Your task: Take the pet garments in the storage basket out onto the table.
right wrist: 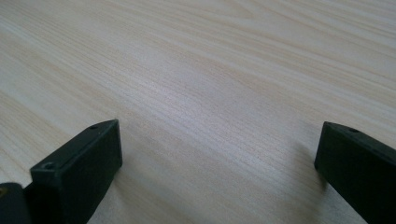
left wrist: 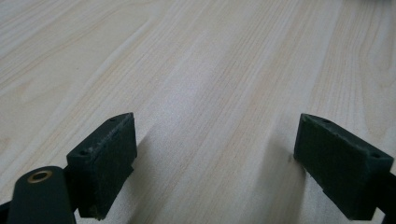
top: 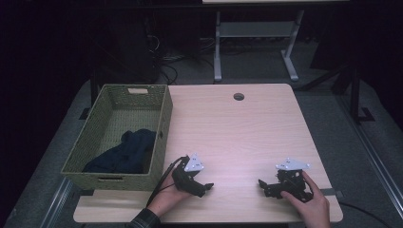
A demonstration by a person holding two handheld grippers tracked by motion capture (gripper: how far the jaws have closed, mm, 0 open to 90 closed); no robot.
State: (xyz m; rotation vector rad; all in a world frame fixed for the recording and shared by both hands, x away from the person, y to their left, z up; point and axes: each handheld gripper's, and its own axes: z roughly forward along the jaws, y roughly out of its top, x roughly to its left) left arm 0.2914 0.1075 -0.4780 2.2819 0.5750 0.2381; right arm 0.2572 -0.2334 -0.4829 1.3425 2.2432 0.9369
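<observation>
Two grippers rest low on the near part of a light wooden table (top: 237,128), one in each of the person's hands. In the high view the left gripper (top: 205,188) lies near the front edge, just right of the basket's near corner, its tips pointing toward the right, with its grey plate on top and a black cable trailing back past the hand (top: 166,197). The right gripper (top: 263,186) sits well apart from it, farther right along the same front strip, its tips pointing left toward the other one, held by the right hand (top: 311,202). In the left gripper view its two black jaws stand wide apart with bare wood grain between them; the right gripper view shows the same, jaws spread and nothing between them but tabletop. Neither one grips anything. A green woven basket (top: 164,114) stands on the left side of the table, its long side running away from the person, with a handle slot in the near wall and another in the far wall. Inside it, toward the near end, lies a dark blue cloth (top: 126,152), crumpled in a loose heap against the right wall. A round cable hole (top: 238,97) sits near the table's far edge.
</observation>
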